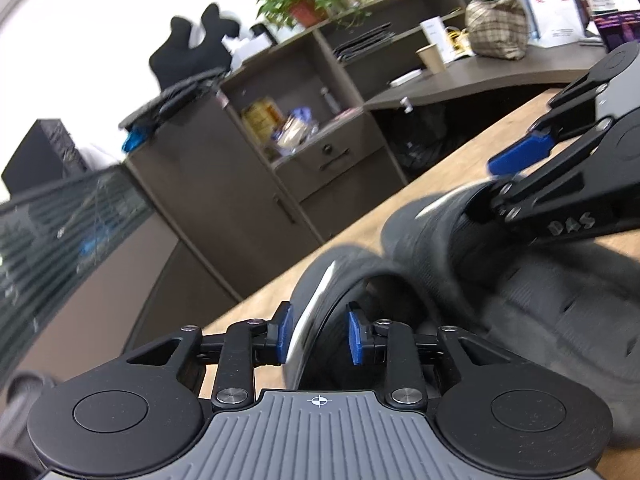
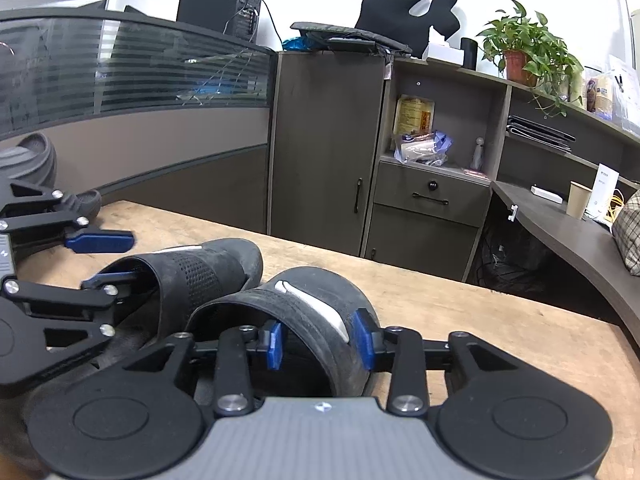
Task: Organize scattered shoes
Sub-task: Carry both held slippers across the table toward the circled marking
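Note:
Two black slide sandals lie side by side on a wooden table. My left gripper has its blue pads on either side of the strap of the left sandal, one pad inside and one outside, gripping it. In the right wrist view that same gripper reaches in from the left at the left sandal. My right gripper straddles the strap of the right sandal and grips it. The right gripper also shows in the left wrist view over the right sandal.
Another grey shoe sits at the far left table edge. Behind the table stand a dark cabinet with shelves, a glass partition, and a curved desk with a paper cup and a plaid bag.

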The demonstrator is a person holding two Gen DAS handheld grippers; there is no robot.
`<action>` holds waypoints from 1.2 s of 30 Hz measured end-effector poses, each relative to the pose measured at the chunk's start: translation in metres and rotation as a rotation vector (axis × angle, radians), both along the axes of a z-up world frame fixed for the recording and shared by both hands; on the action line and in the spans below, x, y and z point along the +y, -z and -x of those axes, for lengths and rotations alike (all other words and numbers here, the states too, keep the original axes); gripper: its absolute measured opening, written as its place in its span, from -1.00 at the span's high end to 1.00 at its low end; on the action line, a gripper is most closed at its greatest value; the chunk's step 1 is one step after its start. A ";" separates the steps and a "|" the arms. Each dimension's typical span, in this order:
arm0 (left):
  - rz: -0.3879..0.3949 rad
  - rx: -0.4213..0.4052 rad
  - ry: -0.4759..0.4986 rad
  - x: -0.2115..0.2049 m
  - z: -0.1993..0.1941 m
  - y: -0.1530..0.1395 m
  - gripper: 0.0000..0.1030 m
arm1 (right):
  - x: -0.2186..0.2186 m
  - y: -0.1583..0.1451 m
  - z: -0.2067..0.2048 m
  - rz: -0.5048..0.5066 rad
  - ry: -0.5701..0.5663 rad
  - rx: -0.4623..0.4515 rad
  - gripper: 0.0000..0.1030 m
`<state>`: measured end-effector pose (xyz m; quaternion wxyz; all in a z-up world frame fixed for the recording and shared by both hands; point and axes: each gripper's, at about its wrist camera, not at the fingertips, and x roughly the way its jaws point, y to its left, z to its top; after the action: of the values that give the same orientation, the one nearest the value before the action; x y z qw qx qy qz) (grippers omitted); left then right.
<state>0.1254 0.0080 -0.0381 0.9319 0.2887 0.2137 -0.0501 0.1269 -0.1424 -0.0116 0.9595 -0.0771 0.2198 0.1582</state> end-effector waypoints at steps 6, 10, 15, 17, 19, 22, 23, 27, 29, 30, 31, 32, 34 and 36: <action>0.026 -0.006 0.013 -0.001 -0.001 -0.001 0.46 | 0.002 0.002 0.000 0.006 0.001 -0.007 0.34; 0.032 -0.005 0.019 -0.001 -0.001 0.001 0.46 | -0.005 0.000 -0.003 -0.004 -0.006 -0.005 0.38; 0.040 -0.009 0.019 -0.001 -0.001 0.003 0.45 | -0.008 -0.002 0.000 0.015 -0.017 -0.009 0.38; 0.036 -0.013 0.017 -0.003 -0.001 0.004 0.45 | -0.012 -0.002 0.001 0.019 -0.016 -0.009 0.39; 0.048 -0.004 0.015 -0.004 -0.004 0.004 0.44 | -0.017 -0.004 0.003 0.020 -0.006 -0.017 0.39; 0.069 -0.014 0.000 -0.003 -0.006 0.003 0.45 | -0.026 -0.006 0.006 0.023 0.010 -0.030 0.39; 0.088 -0.020 -0.005 -0.003 -0.006 0.002 0.46 | -0.027 -0.007 0.007 0.022 0.015 -0.034 0.39; 0.095 -0.026 -0.016 -0.005 -0.007 0.001 0.46 | -0.047 -0.013 0.008 0.024 0.046 -0.051 0.39; 0.087 -0.020 -0.023 -0.006 -0.009 0.004 0.46 | -0.060 -0.013 0.008 0.025 0.058 -0.050 0.39; 0.083 -0.018 -0.028 -0.007 -0.010 0.005 0.46 | -0.066 -0.013 0.007 0.025 0.064 -0.050 0.39; 0.081 -0.018 -0.030 -0.007 -0.010 0.005 0.46 | -0.073 -0.012 0.007 0.026 0.070 -0.049 0.39; 0.079 -0.017 -0.033 -0.008 -0.011 0.006 0.45 | -0.080 -0.012 0.007 0.026 0.076 -0.049 0.39; 0.074 -0.017 -0.043 -0.009 -0.013 0.007 0.45 | -0.093 -0.012 0.006 0.027 0.088 -0.048 0.39; 0.073 -0.016 -0.056 -0.011 -0.016 0.009 0.45 | -0.106 -0.012 0.005 0.028 0.100 -0.047 0.39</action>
<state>0.1410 -0.0029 -0.0467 0.9446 0.2487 0.2121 -0.0293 0.1217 -0.2486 0.0006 0.9700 -0.0830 0.2028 0.1050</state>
